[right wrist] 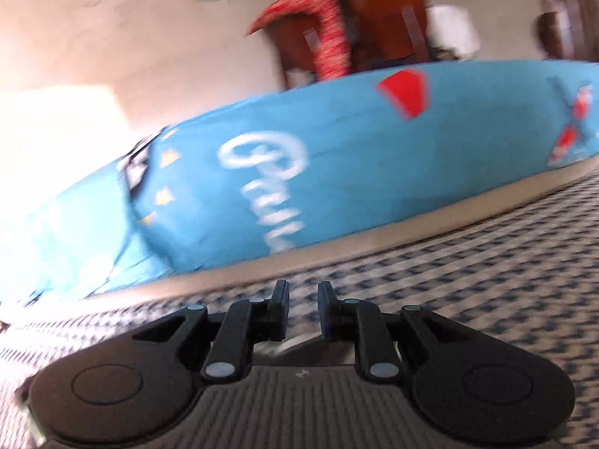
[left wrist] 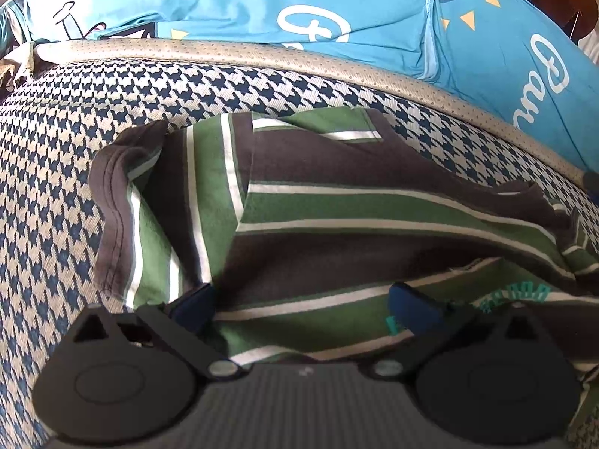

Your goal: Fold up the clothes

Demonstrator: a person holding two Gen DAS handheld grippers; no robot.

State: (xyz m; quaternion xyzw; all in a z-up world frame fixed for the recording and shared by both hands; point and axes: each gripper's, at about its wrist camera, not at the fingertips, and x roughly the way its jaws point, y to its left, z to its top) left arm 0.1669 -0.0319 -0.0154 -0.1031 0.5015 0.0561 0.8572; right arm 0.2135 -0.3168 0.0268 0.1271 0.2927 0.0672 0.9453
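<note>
A green, brown and white striped shirt lies partly folded on the houndstooth cover, one sleeve turned over at the left. My left gripper hovers just above the shirt's near edge, open, its blue-padded fingers spread wide over the cloth with nothing gripped. In the blurred right wrist view, my right gripper sits low over the houndstooth cover. Its jaws are nearly together, a thin gap between them, and nothing is held. The striped shirt is not in that view.
A bright blue printed fabric with white lettering lies behind the cover's grey piped edge, and the blue fabric shows again in the right wrist view. A wooden chair draped with red cloth stands beyond it.
</note>
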